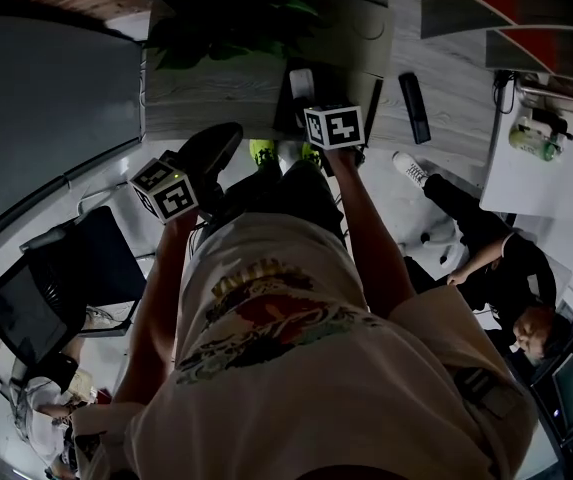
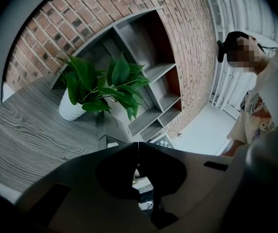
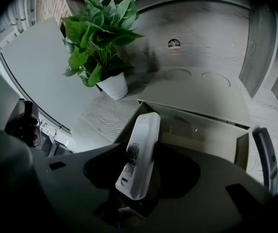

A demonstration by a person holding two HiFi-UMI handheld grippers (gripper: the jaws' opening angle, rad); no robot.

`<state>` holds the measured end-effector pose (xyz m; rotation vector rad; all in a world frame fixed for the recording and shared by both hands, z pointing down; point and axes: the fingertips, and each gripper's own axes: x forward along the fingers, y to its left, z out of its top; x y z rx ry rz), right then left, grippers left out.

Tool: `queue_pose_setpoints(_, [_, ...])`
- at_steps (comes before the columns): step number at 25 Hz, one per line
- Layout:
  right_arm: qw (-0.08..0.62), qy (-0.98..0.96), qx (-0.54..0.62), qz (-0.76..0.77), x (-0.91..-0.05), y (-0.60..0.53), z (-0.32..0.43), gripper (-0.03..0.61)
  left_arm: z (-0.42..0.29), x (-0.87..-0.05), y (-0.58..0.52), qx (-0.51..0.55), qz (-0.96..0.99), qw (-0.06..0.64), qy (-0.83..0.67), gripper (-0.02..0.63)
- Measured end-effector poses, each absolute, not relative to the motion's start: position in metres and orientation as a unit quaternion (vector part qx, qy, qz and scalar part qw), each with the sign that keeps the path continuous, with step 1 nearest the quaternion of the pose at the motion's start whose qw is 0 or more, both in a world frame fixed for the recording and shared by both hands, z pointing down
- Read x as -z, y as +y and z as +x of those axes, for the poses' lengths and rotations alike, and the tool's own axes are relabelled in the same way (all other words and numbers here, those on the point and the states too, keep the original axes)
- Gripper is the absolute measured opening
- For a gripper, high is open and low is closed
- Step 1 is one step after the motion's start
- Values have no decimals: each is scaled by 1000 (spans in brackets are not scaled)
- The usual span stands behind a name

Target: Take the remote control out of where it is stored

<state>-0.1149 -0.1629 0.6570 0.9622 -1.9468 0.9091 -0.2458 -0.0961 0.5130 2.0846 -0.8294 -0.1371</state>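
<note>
Grey wood-grain counter (image 3: pixel 105 113) carries a potted plant (image 3: pixel 100 42) in a white pot, and every view catches that plant. Only the right gripper view shows the grasp. The right gripper (image 3: pixel 139 171) has its fingers clamped on the remote control (image 3: pixel 141 140), which stands nearly upright between them. It is to the right of the plant and nearer the camera, in front of an open grey box (image 3: pixel 202 125). The remote is a slim white handset with rounded ends. Its back faces the camera, with a printed label on the lower half too small to read. The left gripper view alone shows that the left gripper (image 2: pixel 138 147) has its fingers pressed together on nothing. Behind the plant it also shows a brick wall (image 2: pixel 129 13) and a grey shelf unit (image 2: pixel 148 67). Only the head view shows a dark slim bar (image 1: pixel 414 106) lying on the counter, well to the right of the plant.
</note>
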Motion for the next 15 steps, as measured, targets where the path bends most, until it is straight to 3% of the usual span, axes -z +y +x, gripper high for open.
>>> queue_pose_setpoints(15, [337, -790, -337, 385, -593, -163, -107, 195, -210, -483, -113, 55, 867, 400, -291, 8])
